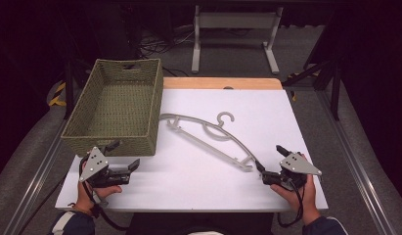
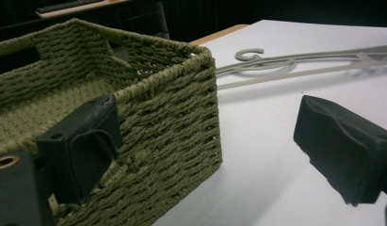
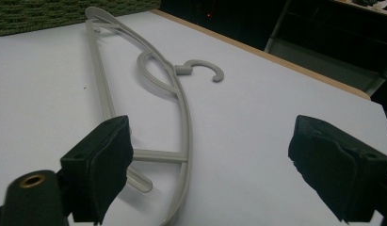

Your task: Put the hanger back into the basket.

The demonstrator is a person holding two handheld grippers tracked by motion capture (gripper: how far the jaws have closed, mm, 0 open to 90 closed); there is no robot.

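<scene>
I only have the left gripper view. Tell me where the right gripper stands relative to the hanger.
Observer: The right gripper sits at the near right end of the hanger, fingers open, not touching it.
Operator: Give me the hook's direction.
Observer: In the high view the hook curls away from the person, toward the table's far edge.
Operator: Now check the basket.
Observer: The basket holds nothing, and the left gripper hovers open by its near right corner.
</scene>
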